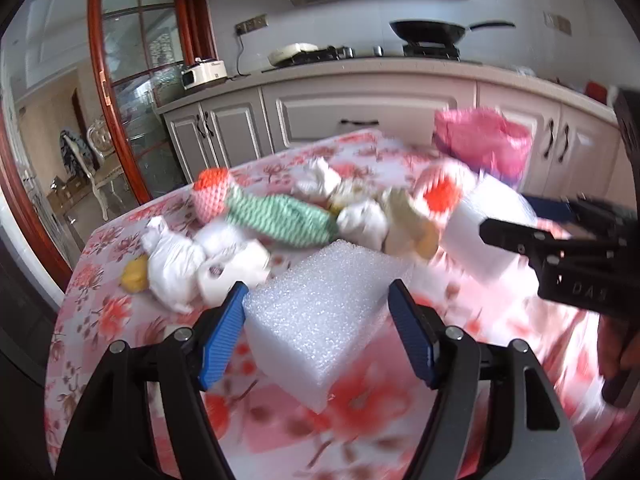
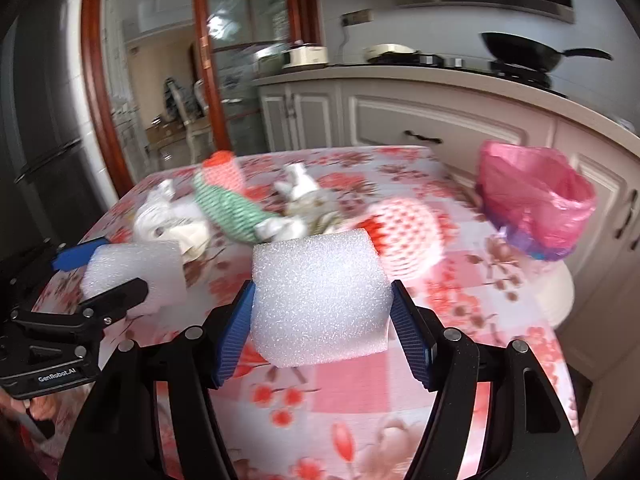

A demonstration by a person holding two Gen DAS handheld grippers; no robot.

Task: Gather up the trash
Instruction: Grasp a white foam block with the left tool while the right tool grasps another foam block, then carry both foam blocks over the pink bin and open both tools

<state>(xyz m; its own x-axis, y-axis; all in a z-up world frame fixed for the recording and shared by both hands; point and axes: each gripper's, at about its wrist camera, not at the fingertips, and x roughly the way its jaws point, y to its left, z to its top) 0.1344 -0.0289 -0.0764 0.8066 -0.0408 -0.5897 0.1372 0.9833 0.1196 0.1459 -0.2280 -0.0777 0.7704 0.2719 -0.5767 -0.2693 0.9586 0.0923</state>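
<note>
My left gripper (image 1: 318, 286) is shut on a white foam block (image 1: 316, 328), held just above the flowered tablecloth (image 1: 360, 432). In the right wrist view the same gripper (image 2: 122, 268) shows at the left with its block (image 2: 136, 272). My right gripper (image 2: 323, 286) is shut on a second white foam block (image 2: 320, 304), both blue pads pressing its sides. From the left wrist view it (image 1: 506, 214) enters at the right with that block (image 1: 468, 240). A bin lined with a pink bag (image 2: 536, 204) stands off the table's far right corner, also in the left wrist view (image 1: 484, 144).
Across the table's middle lie a green foam net (image 1: 280, 216), pink-and-orange foam nets (image 1: 210, 196) (image 2: 404, 232), crumpled white wrappers (image 1: 176, 268) and a yellow scrap (image 1: 134, 274). Kitchen cabinets (image 1: 360, 116) and a counter with a black wok (image 1: 428, 32) run behind the table.
</note>
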